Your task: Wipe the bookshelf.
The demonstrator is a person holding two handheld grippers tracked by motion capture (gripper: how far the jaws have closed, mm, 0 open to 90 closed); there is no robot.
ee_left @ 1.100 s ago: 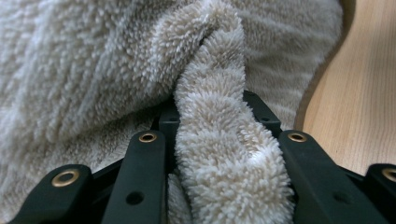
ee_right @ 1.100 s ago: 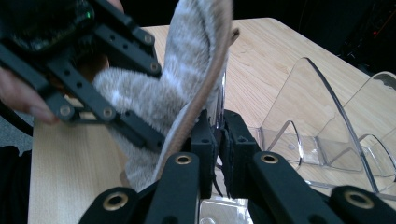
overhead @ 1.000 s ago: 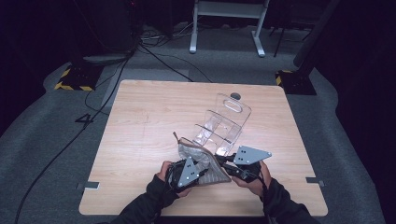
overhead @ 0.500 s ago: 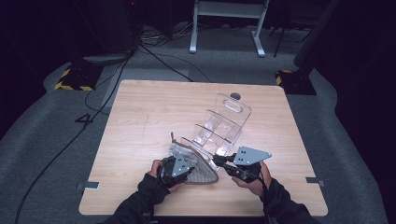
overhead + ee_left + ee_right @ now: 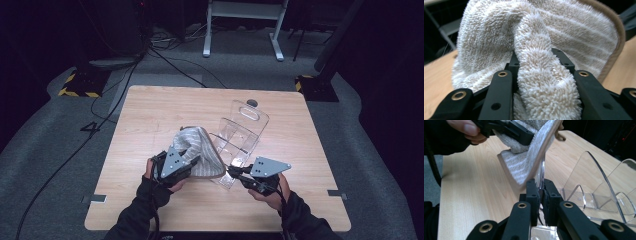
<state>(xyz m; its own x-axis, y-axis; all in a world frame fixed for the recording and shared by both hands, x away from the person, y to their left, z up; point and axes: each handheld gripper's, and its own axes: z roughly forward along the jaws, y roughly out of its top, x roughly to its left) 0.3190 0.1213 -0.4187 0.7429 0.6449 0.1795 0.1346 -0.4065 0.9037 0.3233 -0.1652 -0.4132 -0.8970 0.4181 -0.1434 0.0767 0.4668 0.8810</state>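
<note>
A beige striped terry towel (image 5: 200, 147) with a tan hem hangs lifted over the table's front middle. My left gripper (image 5: 194, 161) is shut on a thick fold of the towel (image 5: 544, 37), which bulges between the jaws (image 5: 537, 57). A clear plastic divider rack (image 5: 245, 130) stands just right of the towel. My right gripper (image 5: 233, 171) is shut on the rack's near front wall, the thin clear sheet pinched between its pads (image 5: 540, 186). In the right gripper view the towel (image 5: 529, 162) hangs against that wall, and the rack's curved dividers (image 5: 594, 185) stand to the right.
The light wooden table (image 5: 150, 110) has bare wood on its left and far sides. A small dark round object (image 5: 252, 103) lies behind the rack. Cables, a black-and-yellow floor marker and a white stand's legs are on the grey floor beyond the table.
My left gripper has moved left and upward with the towel, so the cloth now stands higher and more bunched. The right gripper and the rack have stayed put.
</note>
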